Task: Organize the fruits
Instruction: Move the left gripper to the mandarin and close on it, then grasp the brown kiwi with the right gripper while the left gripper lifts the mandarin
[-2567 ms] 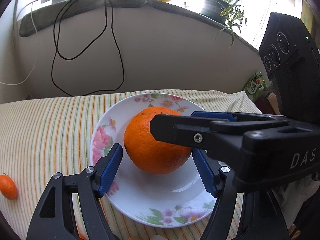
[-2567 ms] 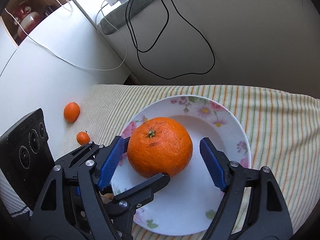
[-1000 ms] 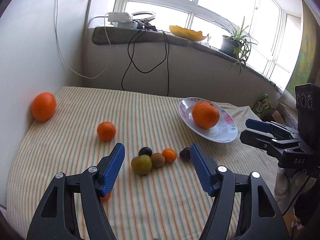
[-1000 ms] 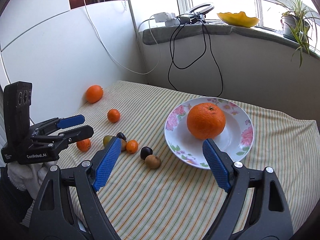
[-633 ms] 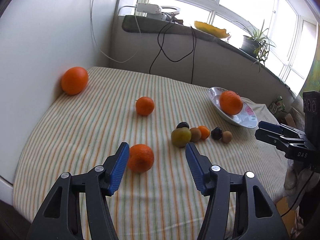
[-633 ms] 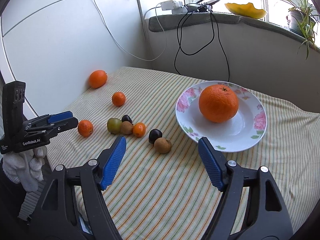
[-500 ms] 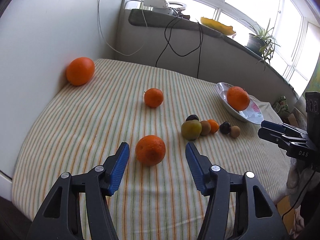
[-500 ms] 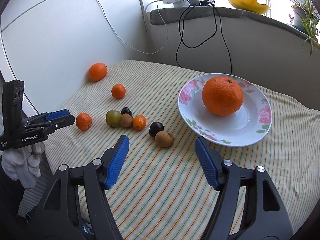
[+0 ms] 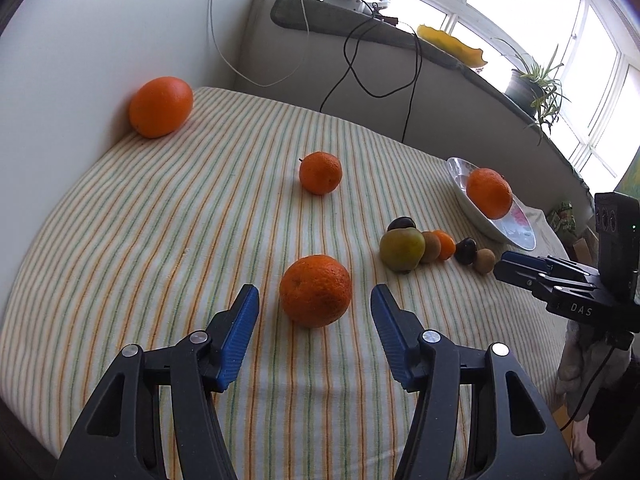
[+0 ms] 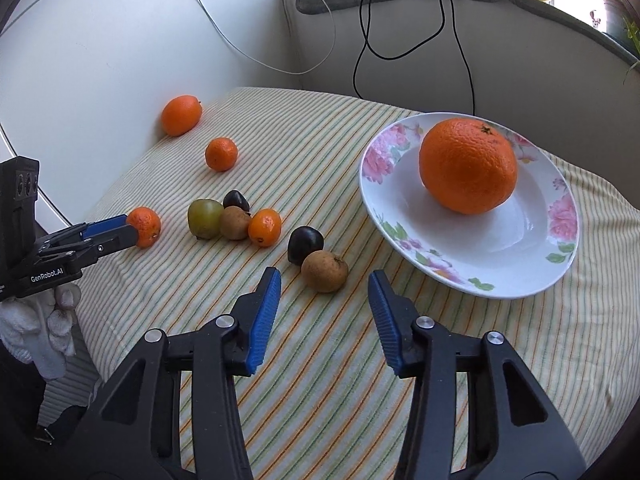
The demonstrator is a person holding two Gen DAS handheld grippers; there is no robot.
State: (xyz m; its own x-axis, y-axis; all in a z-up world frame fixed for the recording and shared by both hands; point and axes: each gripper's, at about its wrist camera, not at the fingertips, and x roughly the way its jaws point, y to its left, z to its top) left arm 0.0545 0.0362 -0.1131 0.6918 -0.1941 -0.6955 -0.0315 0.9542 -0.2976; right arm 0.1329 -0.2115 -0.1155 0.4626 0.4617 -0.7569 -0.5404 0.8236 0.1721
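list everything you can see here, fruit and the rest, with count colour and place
big orange: 1, orange, on the plate
plate: 1, white with pink flowers, right side of the cloth
oval orange: 1, orange, far left against the wall
mandarins: 2, orange, one mid-cloth, one ahead of the left gripper's open jaws
small orange fruit: 1, in the middle cluster
green fruit: 1, left of the cluster
brown fruits: 2, one in the cluster, one nearest the right gripper
dark fruits: 2, near-black, one behind the cluster
striped cloth: 1, cream, covers the table
cables: black and white, on the wall
potted plant: 1, green, windowsill
left gripper: black, blue pads
right gripper: same, jaws closing, nothing between
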